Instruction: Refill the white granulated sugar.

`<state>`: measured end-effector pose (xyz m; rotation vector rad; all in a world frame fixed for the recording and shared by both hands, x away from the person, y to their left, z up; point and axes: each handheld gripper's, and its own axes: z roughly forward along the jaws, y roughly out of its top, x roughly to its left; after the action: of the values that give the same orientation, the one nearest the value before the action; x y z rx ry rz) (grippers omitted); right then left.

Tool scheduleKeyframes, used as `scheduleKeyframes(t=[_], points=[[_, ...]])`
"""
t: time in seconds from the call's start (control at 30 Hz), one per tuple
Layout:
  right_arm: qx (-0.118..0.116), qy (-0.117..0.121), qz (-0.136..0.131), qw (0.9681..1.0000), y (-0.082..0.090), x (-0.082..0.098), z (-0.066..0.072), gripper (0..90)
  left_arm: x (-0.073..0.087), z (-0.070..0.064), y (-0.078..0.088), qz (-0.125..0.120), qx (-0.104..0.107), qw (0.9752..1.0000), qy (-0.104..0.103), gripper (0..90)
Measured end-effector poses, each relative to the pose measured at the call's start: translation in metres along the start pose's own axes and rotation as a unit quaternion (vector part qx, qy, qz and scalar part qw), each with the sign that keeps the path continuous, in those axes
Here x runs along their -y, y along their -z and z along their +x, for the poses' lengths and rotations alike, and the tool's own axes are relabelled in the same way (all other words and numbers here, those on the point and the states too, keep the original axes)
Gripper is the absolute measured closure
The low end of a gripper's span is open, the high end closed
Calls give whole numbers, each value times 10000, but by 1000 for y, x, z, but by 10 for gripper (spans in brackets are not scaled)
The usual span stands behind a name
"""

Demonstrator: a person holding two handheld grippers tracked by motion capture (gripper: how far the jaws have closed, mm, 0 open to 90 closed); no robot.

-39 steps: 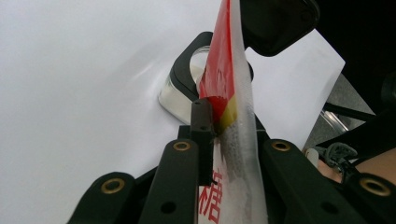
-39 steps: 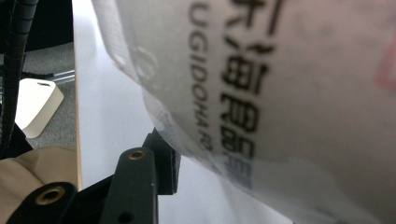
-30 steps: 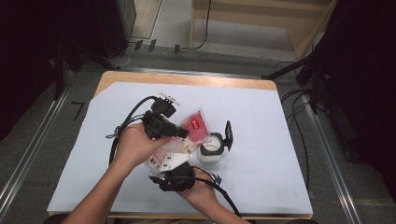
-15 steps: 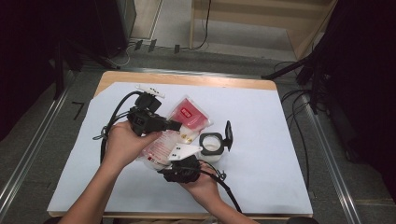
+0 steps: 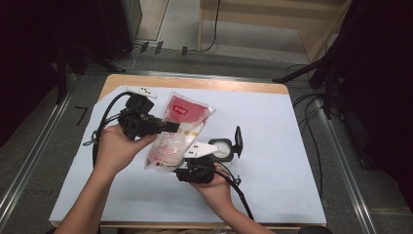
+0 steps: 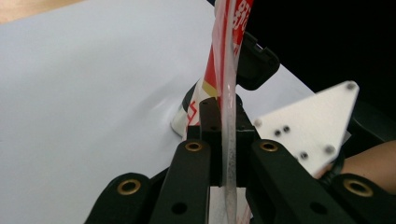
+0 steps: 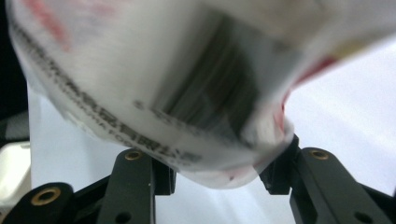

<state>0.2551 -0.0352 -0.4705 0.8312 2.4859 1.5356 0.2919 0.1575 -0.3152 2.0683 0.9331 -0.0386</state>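
While the left gripper (image 6: 224, 140) is clamping the pouch's (image 5: 175, 131) edge, the right gripper (image 7: 217, 179) is gripping its bottom; the soft pouch may be slipping out.

The pouch (image 7: 154, 79) in the right gripper view is blurred, its barcode and small print unreadable, and the top edge cuts off its upper part. Whether the right gripper (image 7: 212, 175) presses on its bottom corner is hard to tell, since the pouch hides the jaw tips. In the left gripper view the pouch's sealed edge (image 6: 227, 93) runs out of the top (only fragments of red lettering show). In the high view the pouch covers part of the left gripper (image 5: 168, 127), and the white cup (image 5: 223, 148) sits half hidden behind the grey plate (image 5: 200, 150).
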Motion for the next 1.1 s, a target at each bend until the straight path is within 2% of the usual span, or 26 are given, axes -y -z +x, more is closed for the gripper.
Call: scheduleKeyframes(t=[0.13,0.3,0.33,0.4,0.43,0.47,0.6,0.7,0.73,0.77,0.9,1.0,1.1], points=[[49,-404,-38,9992,3,1,-11,564,0,0,5,-6,-76,9999,-95,889],[237,-590,-5,9980,6,0,-19,566,2,1,9,106,-59,9997,-202,888],[230,-669,-20,9975,6,1,-20,571,2,1,9,117,-69,9997,-218,887],[187,-970,27,9951,7,2,-27,587,2,1,9,129,-103,9996,-230,890],[177,-991,27,9949,7,3,-30,586,3,1,8,137,-158,9996,-193,893],[142,-973,48,9951,7,3,-31,585,2,1,8,155,-229,9993,-233,896],[-32,-862,154,9962,2,2,-29,568,4,3,7,-109,-442,9986,-279,900],[3,-631,278,9976,0,2,-25,568,4,7,7,-119,-429,9988,-222,900],[3,-631,278,9976,0,2,-25,568,4,7,7,-119,-429,9988,-222,900],[-10,-553,327,9979,-1,3,-23,565,5,10,7,-164,-431,9988,-158,900],[36,-467,345,9983,0,3,-22,565,5,22,5,-105,-759,9970,-96,900],[59,-383,378,9985,1,4,-20,561,10,39,0,-158,-807,9966,65,900],[-14,-374,427,9984,1,5,-19,548,14,53,-6,-272,-766,9967,80,900]])
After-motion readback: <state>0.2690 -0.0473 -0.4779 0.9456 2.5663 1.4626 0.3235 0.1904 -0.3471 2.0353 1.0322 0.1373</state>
